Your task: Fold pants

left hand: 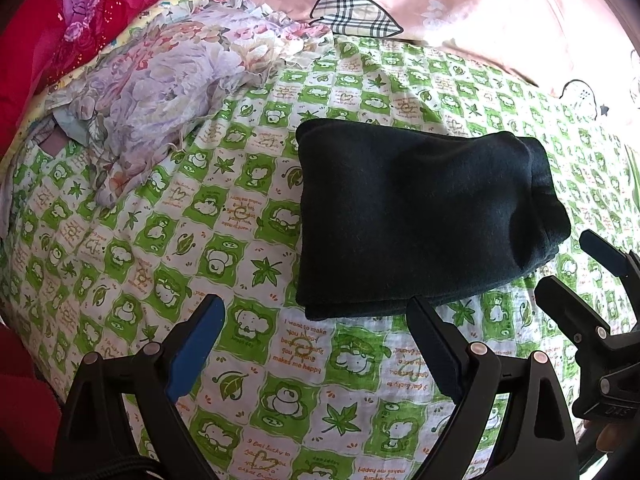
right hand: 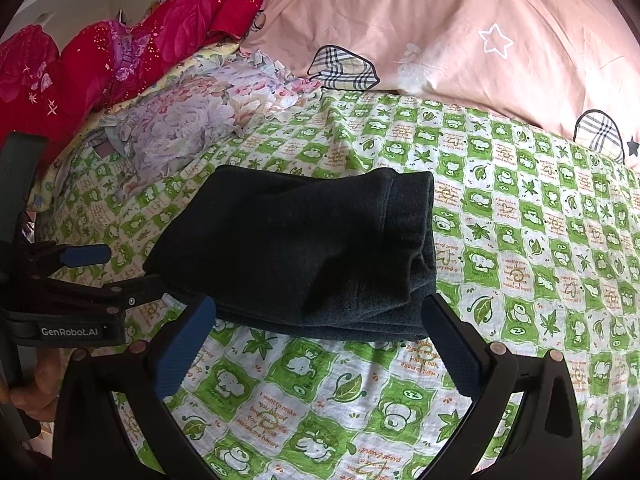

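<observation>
The dark pants [left hand: 416, 216] lie folded into a compact rectangle on the green-and-white patterned bedsheet [left hand: 240, 240]. They also show in the right wrist view [right hand: 304, 248]. My left gripper [left hand: 316, 340] is open and empty, just in front of the pants' near edge. My right gripper [right hand: 320, 340] is open and empty, its fingertips at the near edge of the folded pants. The right gripper also shows in the left wrist view [left hand: 592, 280], open, beside the pants' right end. The left gripper shows at the left of the right wrist view [right hand: 120, 272], open.
A crumpled floral cloth [left hand: 160, 100] lies at the back left of the bed. A pink duvet [left hand: 460, 8] with plaid patches covers the back. Red bedding [left hand: 60, 20] is piled at the far left.
</observation>
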`<action>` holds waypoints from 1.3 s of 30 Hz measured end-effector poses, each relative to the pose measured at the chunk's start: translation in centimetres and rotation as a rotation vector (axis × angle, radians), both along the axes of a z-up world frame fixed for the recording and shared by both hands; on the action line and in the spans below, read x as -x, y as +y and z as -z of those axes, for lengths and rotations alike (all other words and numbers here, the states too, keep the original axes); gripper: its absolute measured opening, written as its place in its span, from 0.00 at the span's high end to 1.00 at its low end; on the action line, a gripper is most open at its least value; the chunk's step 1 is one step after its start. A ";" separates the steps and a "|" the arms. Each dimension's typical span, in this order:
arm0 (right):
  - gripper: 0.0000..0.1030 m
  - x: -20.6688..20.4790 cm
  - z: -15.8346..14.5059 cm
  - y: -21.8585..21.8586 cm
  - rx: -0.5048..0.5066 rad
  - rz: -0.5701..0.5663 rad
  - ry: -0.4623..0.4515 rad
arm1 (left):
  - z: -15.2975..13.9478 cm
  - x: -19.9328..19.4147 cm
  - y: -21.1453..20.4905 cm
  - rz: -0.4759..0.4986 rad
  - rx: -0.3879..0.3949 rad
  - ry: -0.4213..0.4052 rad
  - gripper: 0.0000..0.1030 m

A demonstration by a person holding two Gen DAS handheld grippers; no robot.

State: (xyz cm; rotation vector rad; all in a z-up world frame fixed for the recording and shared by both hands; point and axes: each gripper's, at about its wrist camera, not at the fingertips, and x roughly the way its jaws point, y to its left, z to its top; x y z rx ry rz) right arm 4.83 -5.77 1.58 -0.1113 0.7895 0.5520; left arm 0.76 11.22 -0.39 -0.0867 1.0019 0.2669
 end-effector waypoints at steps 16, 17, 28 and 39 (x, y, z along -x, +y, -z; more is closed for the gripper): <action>0.00 0.1 -0.1 -0.1 0.003 0.005 -0.002 | -0.1 0.1 0.0 0.000 -0.003 -0.005 0.10; 0.00 0.1 0.0 -0.1 0.003 0.005 0.000 | -0.2 0.1 -0.1 0.000 -0.003 -0.005 0.10; 0.00 0.0 0.0 -0.1 0.005 0.006 0.001 | -0.1 0.0 -0.2 0.005 -0.001 -0.001 0.10; 0.00 0.0 0.1 -0.1 0.004 0.009 0.003 | -0.2 -0.1 -0.4 0.007 -0.003 -0.006 0.10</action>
